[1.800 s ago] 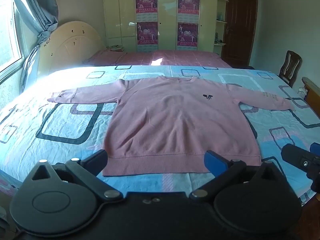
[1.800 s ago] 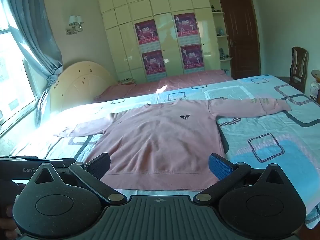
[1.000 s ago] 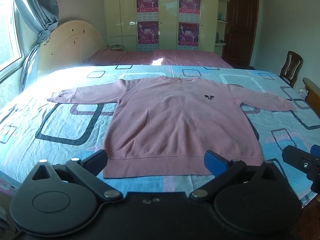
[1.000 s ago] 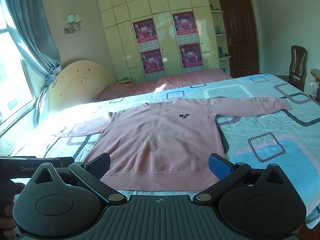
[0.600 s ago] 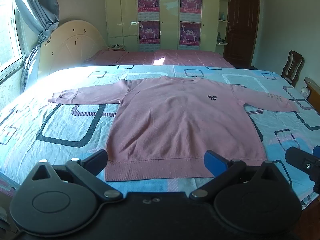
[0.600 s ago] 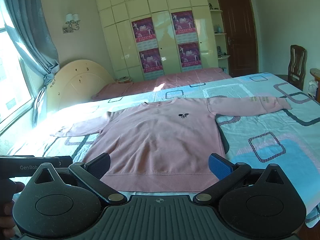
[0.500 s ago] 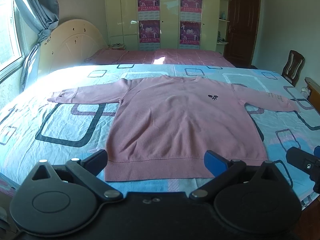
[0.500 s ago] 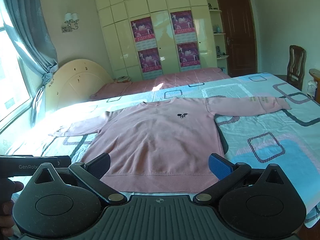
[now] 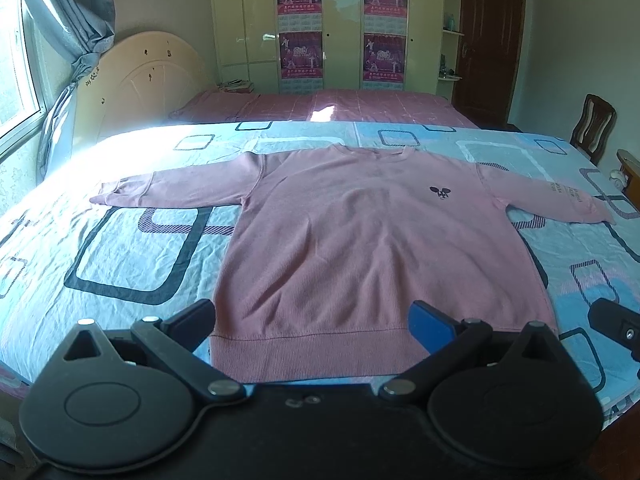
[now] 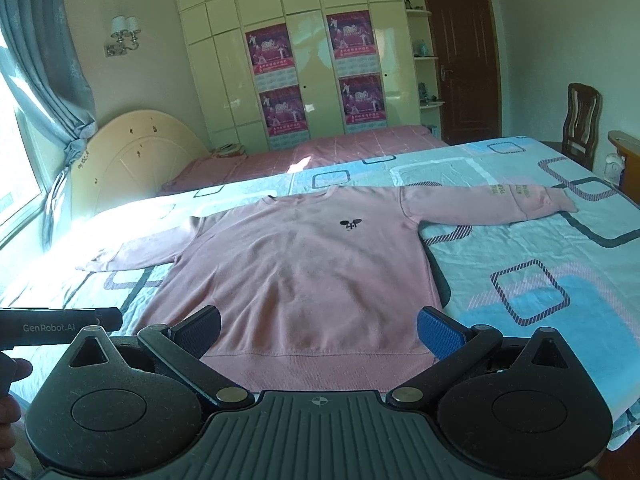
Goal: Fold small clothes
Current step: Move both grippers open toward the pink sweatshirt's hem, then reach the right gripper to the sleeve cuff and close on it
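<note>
A pink sweatshirt [image 9: 372,248] lies flat and face up on a bed [image 9: 132,248] covered by a light blue sheet printed with dark rounded squares. The collar points toward 12 o'clock, the ribbed hem [image 9: 316,356] toward 6 o'clock, and the two sleeves reach out toward 9 and 3 o'clock; a small dark emblem [image 9: 440,192] sits on the chest, and pale lettering runs along the 3 o'clock sleeve [image 10: 516,196]. The left gripper [image 9: 312,318] hangs over the near edge of the bed with its jaws spread wide and nothing between them; the hem shows through the gap, apart from both fingers. The right gripper [image 10: 319,330] is posed the same way just beside it, toward 3 o'clock: jaws wide, holding nothing, its blue-padded finger [image 10: 440,336] over the hem's corner at 3 o'clock. Whether either tool touches the cloth cannot be told. In the right wrist view part of a hand [image 10: 10,400] shows at 8 o'clock, beneath the body of the left tool. Beyond the sweatshirt, at 12 o'clock, stand a second bed [image 9: 320,106] with a pink cover and a cream headboard [image 9: 136,80], a cream wardrobe [image 10: 312,56] bearing four posters, and a dark door [image 10: 464,60]. A wooden chair [image 10: 582,120] stands at 2 o'clock, a grey curtain [image 9: 76,16] hangs at 10 o'clock.
</note>
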`<state>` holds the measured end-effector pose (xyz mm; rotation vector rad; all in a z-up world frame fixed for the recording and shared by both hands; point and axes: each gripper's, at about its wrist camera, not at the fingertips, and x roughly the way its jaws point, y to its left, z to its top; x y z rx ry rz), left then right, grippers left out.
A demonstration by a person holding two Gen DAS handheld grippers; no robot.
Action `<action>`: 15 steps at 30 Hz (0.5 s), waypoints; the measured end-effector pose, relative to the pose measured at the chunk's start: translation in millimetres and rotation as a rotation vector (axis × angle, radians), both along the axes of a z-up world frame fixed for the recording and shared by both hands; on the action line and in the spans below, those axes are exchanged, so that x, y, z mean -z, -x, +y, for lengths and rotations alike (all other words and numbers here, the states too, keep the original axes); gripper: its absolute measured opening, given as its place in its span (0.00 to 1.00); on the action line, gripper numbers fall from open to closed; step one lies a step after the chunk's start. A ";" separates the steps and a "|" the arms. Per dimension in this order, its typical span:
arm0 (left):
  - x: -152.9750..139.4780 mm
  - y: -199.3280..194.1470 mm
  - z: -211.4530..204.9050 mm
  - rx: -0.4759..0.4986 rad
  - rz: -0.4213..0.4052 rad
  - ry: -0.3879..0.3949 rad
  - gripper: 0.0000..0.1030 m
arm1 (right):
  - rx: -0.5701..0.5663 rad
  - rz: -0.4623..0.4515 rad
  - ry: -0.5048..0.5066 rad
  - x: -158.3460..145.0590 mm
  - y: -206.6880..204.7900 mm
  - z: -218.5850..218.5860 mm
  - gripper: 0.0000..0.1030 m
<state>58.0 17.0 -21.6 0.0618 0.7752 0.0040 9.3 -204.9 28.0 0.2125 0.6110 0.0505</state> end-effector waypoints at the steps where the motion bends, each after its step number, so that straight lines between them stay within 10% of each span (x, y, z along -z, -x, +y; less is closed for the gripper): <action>1: 1.5 -3.9 0.8 0.002 0.005 -0.004 1.00 | 0.005 0.003 0.000 1.4 -3.7 -0.2 1.00; 15: 15.3 -87.9 18.0 0.052 -0.007 -0.004 1.00 | 0.117 0.034 0.012 14.6 -78.6 5.2 1.00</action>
